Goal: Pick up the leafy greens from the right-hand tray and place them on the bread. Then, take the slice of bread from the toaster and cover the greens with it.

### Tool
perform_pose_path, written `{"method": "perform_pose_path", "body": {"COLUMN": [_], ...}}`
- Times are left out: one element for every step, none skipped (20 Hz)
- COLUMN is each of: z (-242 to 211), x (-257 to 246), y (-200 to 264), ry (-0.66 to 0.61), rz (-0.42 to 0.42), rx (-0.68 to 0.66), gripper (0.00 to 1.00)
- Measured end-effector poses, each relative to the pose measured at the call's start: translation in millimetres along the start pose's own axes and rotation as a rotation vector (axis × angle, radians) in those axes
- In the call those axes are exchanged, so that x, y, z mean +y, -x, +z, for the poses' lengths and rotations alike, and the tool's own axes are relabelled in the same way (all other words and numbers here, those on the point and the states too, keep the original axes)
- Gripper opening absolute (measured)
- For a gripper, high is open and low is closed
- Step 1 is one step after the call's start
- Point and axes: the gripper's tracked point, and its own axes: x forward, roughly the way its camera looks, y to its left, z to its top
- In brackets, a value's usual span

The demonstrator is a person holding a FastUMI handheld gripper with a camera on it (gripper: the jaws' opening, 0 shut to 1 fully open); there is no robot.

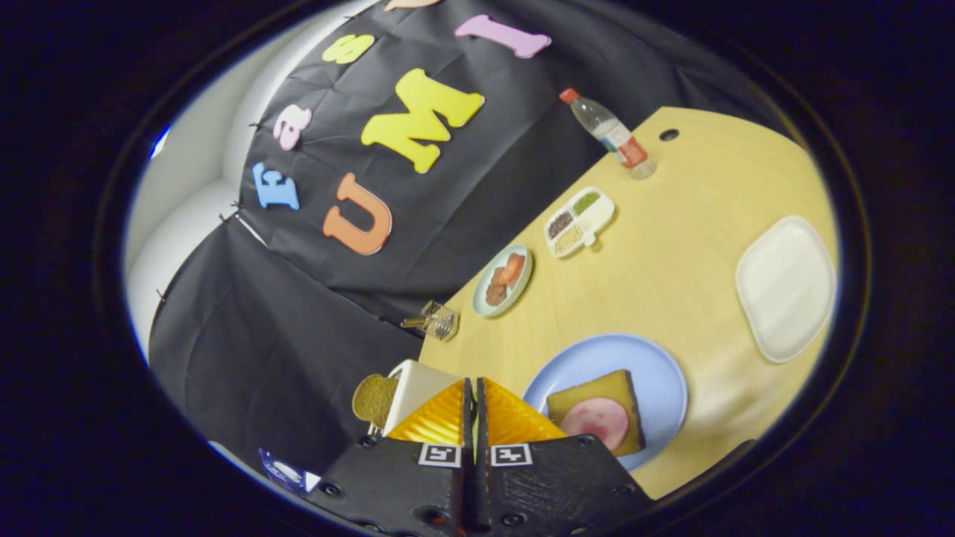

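My gripper (474, 384) is shut, its two fingers pressed together with nothing visible between them. It hangs above the near part of the table, tilted. Just past the fingers, on one side, lies a blue plate (656, 373) holding a slice of bread (608, 388) with a round pink slice of ham (597, 419) on top. On the other side of the fingers stands a white toaster (414, 384), partly hidden behind them, with a brown bread slice (373, 399) sticking out of it. Beyond the blue plate sits a white square tray (785, 287); I see nothing lying on it.
On the wooden table (671, 246), along the black cloth wall, stand a small teal plate of red slices (503, 280), a white divided dish of grains (580, 221), a clear bottle with a red cap (612, 136) and a small clear holder (436, 321).
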Motion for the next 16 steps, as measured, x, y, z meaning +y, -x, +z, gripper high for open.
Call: {"method": "perform_pose_path", "body": {"z": [-3, -6, -8, -8, -7, -5, -6, -5, -6, -4, 0, 7, 13, 18, 22, 27], "x": [-13, -27, -43, -60, -74, -85, -93, -101, -105, -105, -103, -100, -98, -92, -80, -63], "y": [-5, -10, -14, -15, -14, -13, -11, -7, -4, 1, 7, 15, 22, 30, 36, 43], "ry": [-0.013, -0.023, -0.023, -0.011, 0.009, 0.035, 0.067, 0.100, 0.135, 0.172, 0.216, 0.270, 0.324, 0.380, 0.434, 0.487], "rz": [-0.020, -0.043, -0.079, -0.121, -0.164, -0.200, -0.226, -0.258, -0.283, -0.295, -0.301, -0.316, -0.346, -0.370, -0.378, -0.382], "rx": [0.013, 0.024, 0.033, 0.036, 0.033, 0.027, 0.029, 0.028, 0.027, 0.016, -0.009, -0.051, -0.091, -0.123, -0.159, -0.203], "gripper": [0.00, 0.00, 0.00, 0.00, 0.00, 0.00, 0.00, 0.05, 0.17, 0.29, 0.38, 0.52, 0.65, 0.79, 0.83, 0.90]}}
